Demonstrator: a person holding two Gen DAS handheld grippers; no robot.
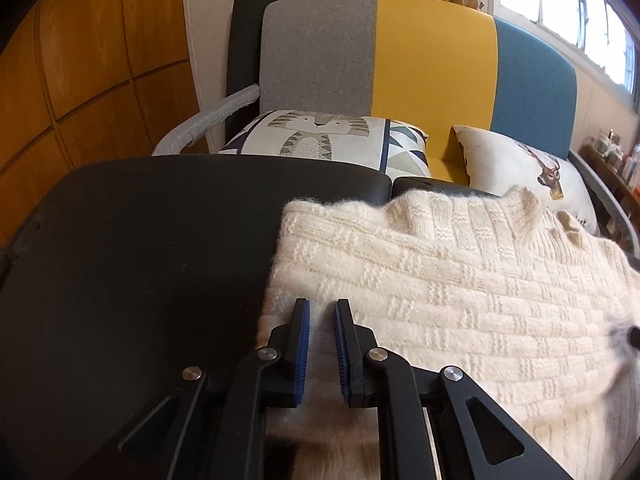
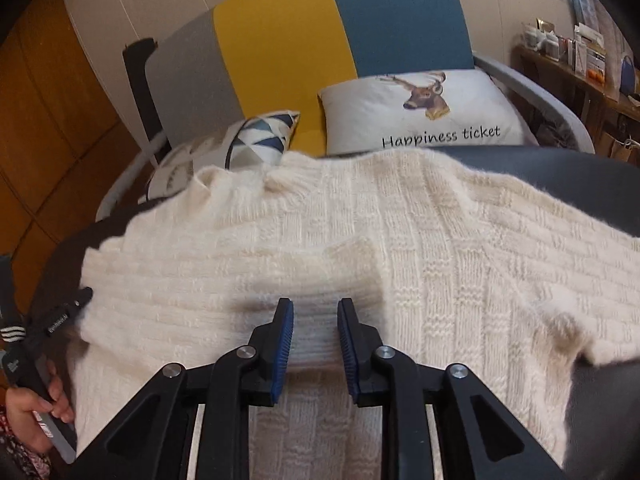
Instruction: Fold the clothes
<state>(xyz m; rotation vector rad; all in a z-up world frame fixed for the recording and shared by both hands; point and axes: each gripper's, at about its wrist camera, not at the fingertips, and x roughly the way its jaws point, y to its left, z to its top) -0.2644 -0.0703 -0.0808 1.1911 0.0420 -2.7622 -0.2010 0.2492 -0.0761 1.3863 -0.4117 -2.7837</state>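
A cream knitted sweater [image 1: 460,288] [image 2: 440,240] lies spread on a black padded surface [image 1: 140,260], collar toward the far side. One sleeve [image 2: 240,280] is folded across the body. My right gripper [image 2: 316,308] is shut on the ribbed end of that sleeve, which fills the gap between its blue pads. At the sweater's left edge, my left gripper [image 1: 322,308] [image 2: 80,298] has its jaws a narrow gap apart. Flat knit shows in that gap, with nothing bunched or pinched. A hand [image 2: 36,412] holds the left gripper's handle.
Behind the surface stands a sofa with a grey, yellow and blue back [image 1: 432,60]. A cat cushion [image 1: 320,136] and a deer cushion [image 2: 420,112] lie on it. A cluttered shelf [image 2: 580,64] runs along the right wall. Wooden panels [image 1: 80,80] stand at left.
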